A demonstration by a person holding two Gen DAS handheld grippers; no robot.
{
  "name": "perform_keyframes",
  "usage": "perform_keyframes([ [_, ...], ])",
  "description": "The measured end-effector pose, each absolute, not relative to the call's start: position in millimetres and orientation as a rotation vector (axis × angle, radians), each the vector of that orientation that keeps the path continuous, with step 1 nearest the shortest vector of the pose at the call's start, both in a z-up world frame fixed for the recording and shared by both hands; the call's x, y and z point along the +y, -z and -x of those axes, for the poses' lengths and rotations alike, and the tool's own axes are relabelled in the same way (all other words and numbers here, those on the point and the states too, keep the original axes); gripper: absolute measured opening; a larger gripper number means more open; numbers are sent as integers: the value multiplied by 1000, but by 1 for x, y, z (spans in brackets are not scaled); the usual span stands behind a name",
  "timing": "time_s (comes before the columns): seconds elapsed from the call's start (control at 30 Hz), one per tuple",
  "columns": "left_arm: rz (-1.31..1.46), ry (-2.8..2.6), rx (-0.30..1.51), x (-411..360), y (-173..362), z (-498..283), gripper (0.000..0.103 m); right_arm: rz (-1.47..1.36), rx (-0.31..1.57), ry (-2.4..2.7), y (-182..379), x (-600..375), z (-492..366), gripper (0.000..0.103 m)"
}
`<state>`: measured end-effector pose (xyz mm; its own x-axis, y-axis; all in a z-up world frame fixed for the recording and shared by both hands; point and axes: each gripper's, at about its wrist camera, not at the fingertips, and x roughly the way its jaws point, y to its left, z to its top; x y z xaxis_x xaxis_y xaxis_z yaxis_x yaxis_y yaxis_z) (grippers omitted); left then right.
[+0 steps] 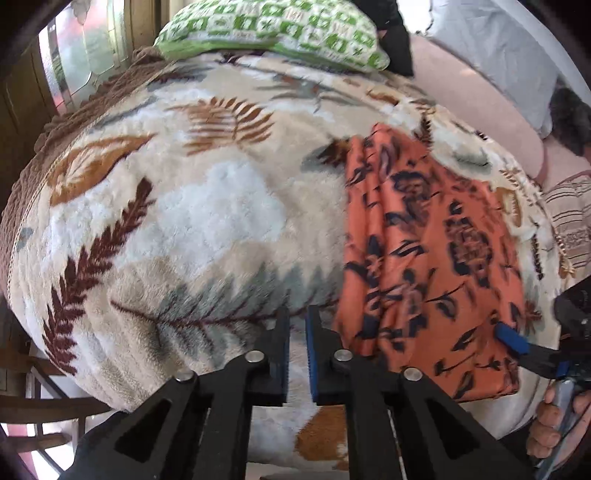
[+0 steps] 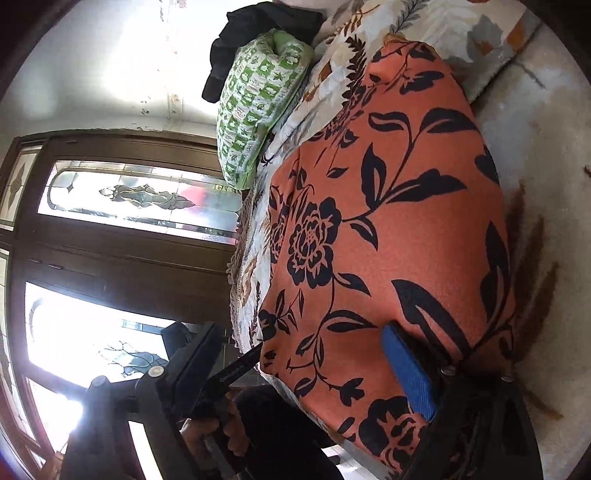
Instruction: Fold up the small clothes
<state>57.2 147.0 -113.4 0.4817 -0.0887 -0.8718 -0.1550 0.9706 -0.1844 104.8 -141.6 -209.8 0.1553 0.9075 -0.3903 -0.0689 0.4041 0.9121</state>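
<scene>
Left wrist view: my left gripper (image 1: 297,354) has its jaws nearly together, nothing between them, over the leaf-print blanket (image 1: 207,206). To its right lies the orange floral garment (image 1: 436,266). My right gripper (image 2: 306,373) gapes wide across that garment's near edge, pads not pressing.

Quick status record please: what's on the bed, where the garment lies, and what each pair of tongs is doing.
surface: fleece leaf-print blanket over the bed
garment: orange floral cloth, lying on the blanket, partly bunched at its far end
left tongs: nearly closed, a narrow gap left, nothing between them, beside the cloth's near edge
right tongs: open wide, one blue-padded finger over the cloth, no grip seen
other items: green patterned pillow, dark clothing behind it
fold state: not yet neatly folded
</scene>
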Motion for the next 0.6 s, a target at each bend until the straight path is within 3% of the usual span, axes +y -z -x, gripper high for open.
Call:
perform_keyframes([
  [0.03, 244, -8, 1037, 139, 102, -60, 61, -898, 1202, -854, 209, -141, -105, 90],
  [0.07, 235, 19, 991, 132, 90, -65, 73, -894, 1201, -855, 209, -139, -105, 90],
  [0.1, 224, 51, 935, 125, 80, -69, 77, -891, 1201, -857, 209, -139, -105, 90],
  [0.27, 225, 202, 988, 107, 83, -132, 75, -918, 1209, -863, 208, -141, -105, 90],
  [0.33, 247, 181, 1035, 108, 94, -152, 53, -917, 1205, -860, 202, -143, -103, 90],
  [0.4, 291, 194, 1074, 111, 105, -158, 41, -892, 1160, -862, 189, -147, -100, 90],
  [0.5, 281, 213, 1082, 109, 114, -155, 42, -870, 1079, -853, 172, -161, -98, 90],
  [0.6, 278, 175, 1088, 112, 120, -151, 49, -881, 1042, -829, 166, -174, -100, 90],
])
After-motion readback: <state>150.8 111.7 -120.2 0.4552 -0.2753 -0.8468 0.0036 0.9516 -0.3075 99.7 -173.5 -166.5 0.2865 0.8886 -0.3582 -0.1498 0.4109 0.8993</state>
